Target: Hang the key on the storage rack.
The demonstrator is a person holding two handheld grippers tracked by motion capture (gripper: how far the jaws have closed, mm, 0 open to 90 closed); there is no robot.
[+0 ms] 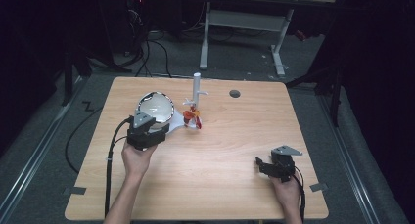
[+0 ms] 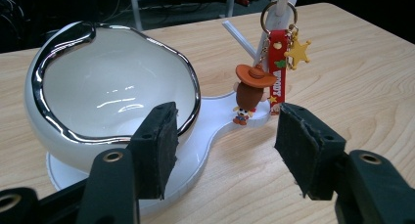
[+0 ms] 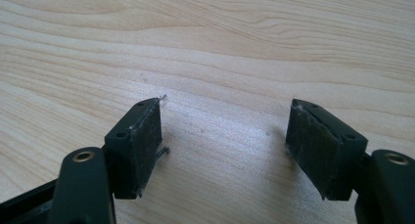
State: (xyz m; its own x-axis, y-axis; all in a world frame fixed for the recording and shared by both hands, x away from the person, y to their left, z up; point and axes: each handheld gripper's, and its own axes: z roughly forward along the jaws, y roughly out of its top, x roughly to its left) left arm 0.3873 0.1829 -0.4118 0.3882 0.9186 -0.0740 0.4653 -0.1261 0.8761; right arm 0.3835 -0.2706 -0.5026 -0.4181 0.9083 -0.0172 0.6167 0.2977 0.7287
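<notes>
A white bowl (image 1: 155,106) (image 2: 112,87) with a chrome rim sits on a white base plate (image 2: 218,114). From that plate rises a white post (image 1: 196,84) with pegs. A keyring hangs on a peg and carries a cowboy figure (image 2: 250,89) (image 1: 195,117), a red strap (image 2: 277,70) and a yellow star (image 2: 298,50). My left gripper (image 1: 164,128) (image 2: 225,136) is open just in front of the bowl and the plate's edge, with nothing pressed between its pads. At the table's front right, my right gripper (image 1: 259,163) (image 3: 225,131) is open over bare wood.
The wooden table (image 1: 235,141) has a dark round hole (image 1: 235,93) near its far edge. Cables trail from the left gripper over the table's left side. A desk frame (image 1: 244,23) stands on the floor beyond the table.
</notes>
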